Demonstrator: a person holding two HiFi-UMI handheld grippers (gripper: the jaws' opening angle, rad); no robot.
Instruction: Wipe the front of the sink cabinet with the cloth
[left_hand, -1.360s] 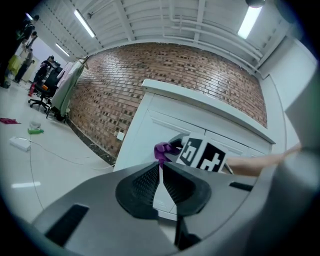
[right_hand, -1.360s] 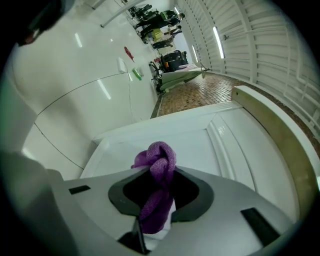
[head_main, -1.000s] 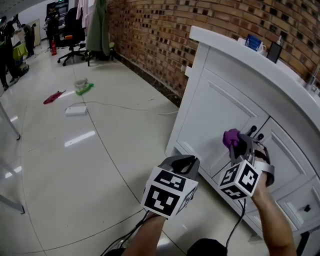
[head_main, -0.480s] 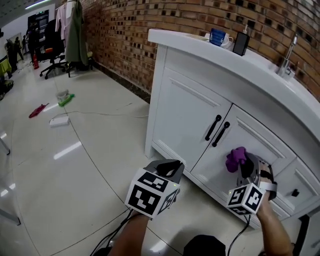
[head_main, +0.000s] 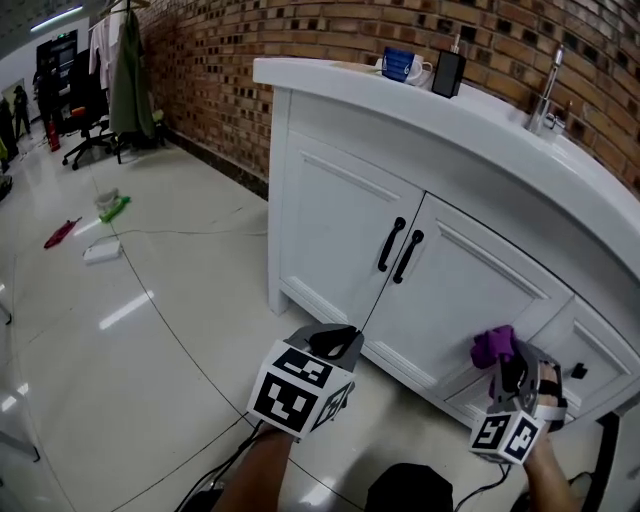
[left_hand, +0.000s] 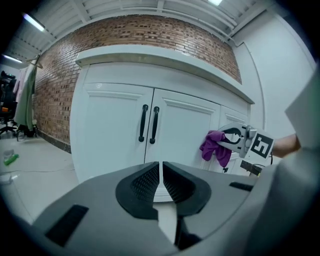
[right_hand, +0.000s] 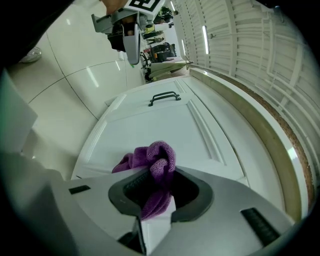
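The purple cloth (head_main: 493, 347) is wadded up in the right gripper (right_hand: 160, 186), whose jaws are clamped on it. It sits low at the right end of the white sink cabinet (head_main: 340, 230) — whether it touches, I can't tell. Bunched like that, the hard jaw tips might scrape the paint. The left gripper (left_hand: 161, 182) hangs empty, its jaws nearly together. No readable writing anywhere — only square markers.

Office-like open hall: white sink cabinet (head_main: 400, 250) against bare brick wall (head_main: 300, 40); office chair (head_main: 85, 135), hung coats (head_main: 130, 80) beyond; cable (head_main: 200, 232) across glossy tile floor (head_main: 120, 330).
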